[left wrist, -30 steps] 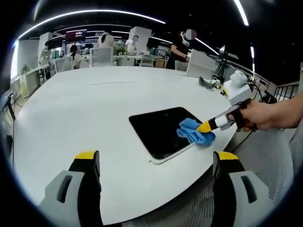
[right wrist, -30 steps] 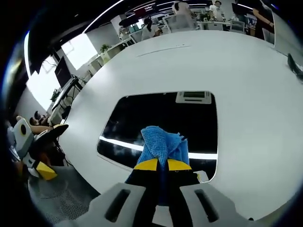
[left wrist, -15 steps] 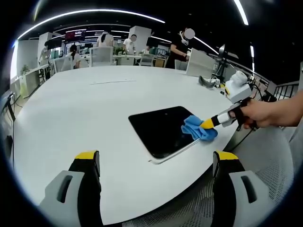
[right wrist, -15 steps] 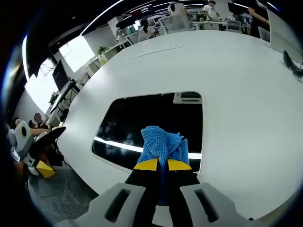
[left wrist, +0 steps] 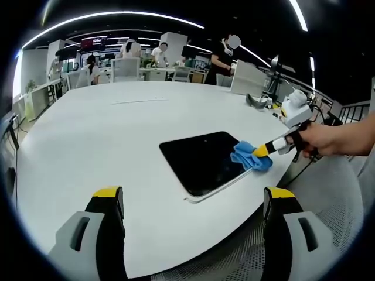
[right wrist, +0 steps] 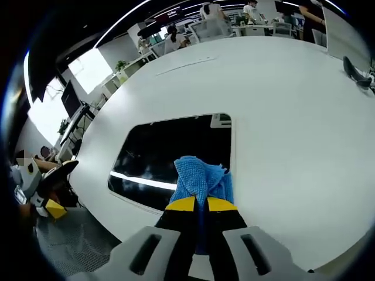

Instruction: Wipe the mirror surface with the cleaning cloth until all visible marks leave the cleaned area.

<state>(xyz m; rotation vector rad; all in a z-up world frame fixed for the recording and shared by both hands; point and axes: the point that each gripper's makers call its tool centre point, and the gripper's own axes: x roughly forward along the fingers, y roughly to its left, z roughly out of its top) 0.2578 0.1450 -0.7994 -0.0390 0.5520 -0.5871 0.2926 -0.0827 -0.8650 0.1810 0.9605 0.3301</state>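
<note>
Blue woven cleaning cloth (left wrist: 251,160) pressed on dark rectangular mirror's (left wrist: 202,161) right edge, on round white desk (left wrist: 105,140), by right gripper (left wrist: 262,151); left gripper (left wrist: 193,202) wide, empty. Right gripper view: cloth (right wrist: 202,178) pinched, on mirror (right wrist: 170,155) near desk (right wrist: 281,117) edge.

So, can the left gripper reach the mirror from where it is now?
Probably yes: the left gripper is open, and bare white table lies between it and the mirror. The cloth covers the mirror's far edge.
</note>
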